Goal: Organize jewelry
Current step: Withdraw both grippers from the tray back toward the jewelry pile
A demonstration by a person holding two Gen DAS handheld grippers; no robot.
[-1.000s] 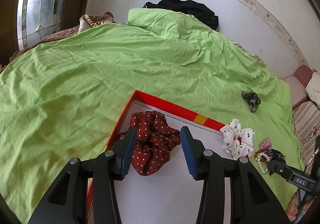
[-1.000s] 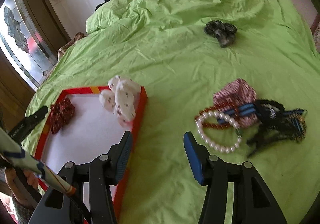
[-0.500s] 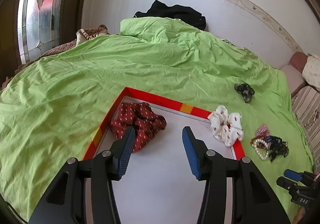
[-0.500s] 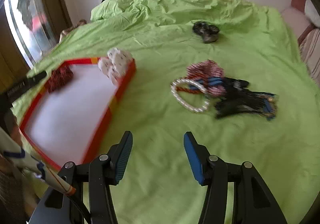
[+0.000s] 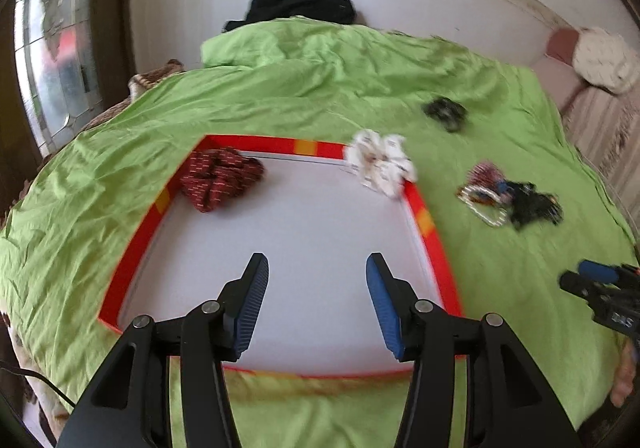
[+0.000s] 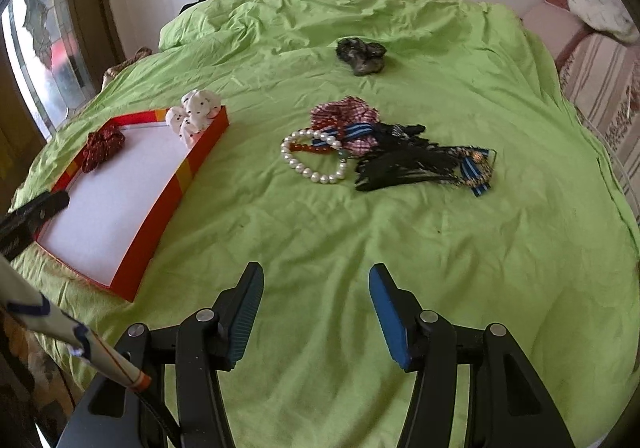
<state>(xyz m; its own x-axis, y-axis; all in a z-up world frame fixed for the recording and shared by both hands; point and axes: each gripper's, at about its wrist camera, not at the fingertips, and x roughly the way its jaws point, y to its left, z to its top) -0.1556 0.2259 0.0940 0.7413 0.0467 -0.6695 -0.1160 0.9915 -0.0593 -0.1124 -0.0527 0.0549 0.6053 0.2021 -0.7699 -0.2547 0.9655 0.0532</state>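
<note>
A red-rimmed white tray (image 5: 430, 226) (image 6: 186, 172) lies on the green bedspread. In it are a dark red dotted scrunchie (image 5: 218, 178) (image 6: 102, 144) at the far left and a white dotted scrunchie (image 5: 380, 164) (image 6: 194, 116) on the far right corner. A pile with a pearl bracelet (image 6: 314, 162) (image 5: 482, 206), a checked scrunchie (image 6: 346, 116) and black hair pieces (image 6: 404, 164) lies right of the tray. My left gripper (image 5: 316, 276) is open and empty above the tray's near part. My right gripper (image 6: 316, 288) is open and empty over bare bedspread, short of the pile.
A dark scrunchie (image 6: 362, 56) (image 5: 444, 114) lies farther back on the bed. Black clothing (image 5: 296, 8) lies at the head of the bed by the white wall. A window is at the left, a striped sofa (image 6: 596, 80) at the right.
Both grippers have pulled back and up from the items. The left one has drawn away from the red scrunchie; the whole tray now shows. Both stayed open.
</note>
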